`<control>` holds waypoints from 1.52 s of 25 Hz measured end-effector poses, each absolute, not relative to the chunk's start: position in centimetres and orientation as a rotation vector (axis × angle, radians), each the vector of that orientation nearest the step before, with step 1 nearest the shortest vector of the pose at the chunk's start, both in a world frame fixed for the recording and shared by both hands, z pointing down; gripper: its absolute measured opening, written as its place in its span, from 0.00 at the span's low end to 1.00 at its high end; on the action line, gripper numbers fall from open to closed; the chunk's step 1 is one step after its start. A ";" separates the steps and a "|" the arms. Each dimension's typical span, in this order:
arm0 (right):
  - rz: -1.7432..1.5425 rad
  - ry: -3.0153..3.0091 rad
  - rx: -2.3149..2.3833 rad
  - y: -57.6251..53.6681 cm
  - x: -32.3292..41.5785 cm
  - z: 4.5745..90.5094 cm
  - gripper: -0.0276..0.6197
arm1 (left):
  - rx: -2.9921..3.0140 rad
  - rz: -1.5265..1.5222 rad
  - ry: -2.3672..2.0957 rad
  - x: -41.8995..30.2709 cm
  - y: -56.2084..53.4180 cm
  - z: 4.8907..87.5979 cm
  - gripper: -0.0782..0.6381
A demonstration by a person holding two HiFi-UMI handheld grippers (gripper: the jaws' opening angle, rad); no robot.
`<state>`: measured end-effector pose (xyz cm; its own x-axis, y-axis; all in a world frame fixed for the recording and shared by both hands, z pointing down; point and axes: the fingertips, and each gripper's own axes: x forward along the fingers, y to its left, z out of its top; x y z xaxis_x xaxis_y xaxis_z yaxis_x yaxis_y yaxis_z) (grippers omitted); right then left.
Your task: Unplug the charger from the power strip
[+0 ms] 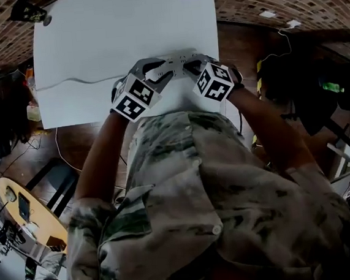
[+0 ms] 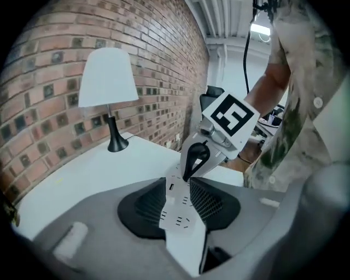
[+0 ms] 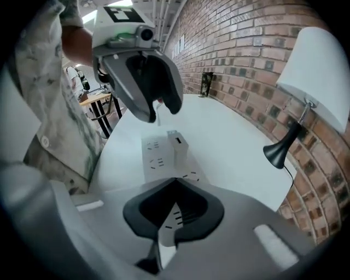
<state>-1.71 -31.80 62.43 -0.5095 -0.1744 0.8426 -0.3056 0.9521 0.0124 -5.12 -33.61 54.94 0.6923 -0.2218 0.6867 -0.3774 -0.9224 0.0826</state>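
Observation:
A white power strip (image 1: 174, 59) lies near the front edge of the white table (image 1: 92, 52), with one of my grippers at each end. A small white cube charger (image 3: 176, 145) stands plugged into the strip (image 3: 156, 158). My left gripper (image 2: 178, 180) slants down over the strip (image 2: 183, 221) with its jaws open. The charger (image 2: 171, 188) shows in the gap near its tips, and I cannot tell whether the pads touch it. My right gripper (image 3: 175, 186) is shut with nothing held. In the left gripper view the right gripper (image 2: 187, 176) has its tips down at the strip's far end.
A white-shaded lamp (image 2: 108, 76) on a black stand sits at the table's far side against the brick wall, its cord running off the edge. The person's torso is close behind the table's front edge. A round wooden table (image 1: 28, 212) stands on the floor to the left.

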 end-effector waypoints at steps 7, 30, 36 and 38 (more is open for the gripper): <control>0.255 -2.050 0.394 -31.9 -2.1 62.9 0.04 | 2.730 1.274 -0.211 -3.6 -34.6 59.5 0.31; 0.288 -1.776 0.347 -31.6 -1.9 63.9 0.04 | 2.772 1.331 0.010 -1.7 -35.8 57.4 0.25; 0.289 -1.807 0.351 -31.3 -1.4 64.0 0.04 | 2.806 1.236 -0.059 -3.6 -38.1 52.2 0.25; 0.318 -1.835 0.362 -31.5 -1.3 63.8 0.04 | 2.818 1.222 -0.102 -3.9 -38.1 51.3 0.25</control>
<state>-1.31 -31.48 63.81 -0.2730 -0.0849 0.9583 -0.4023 0.9149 -0.0335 -3.85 -38.10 51.27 0.6820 -0.0338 0.7305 -0.0883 -0.9954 0.0365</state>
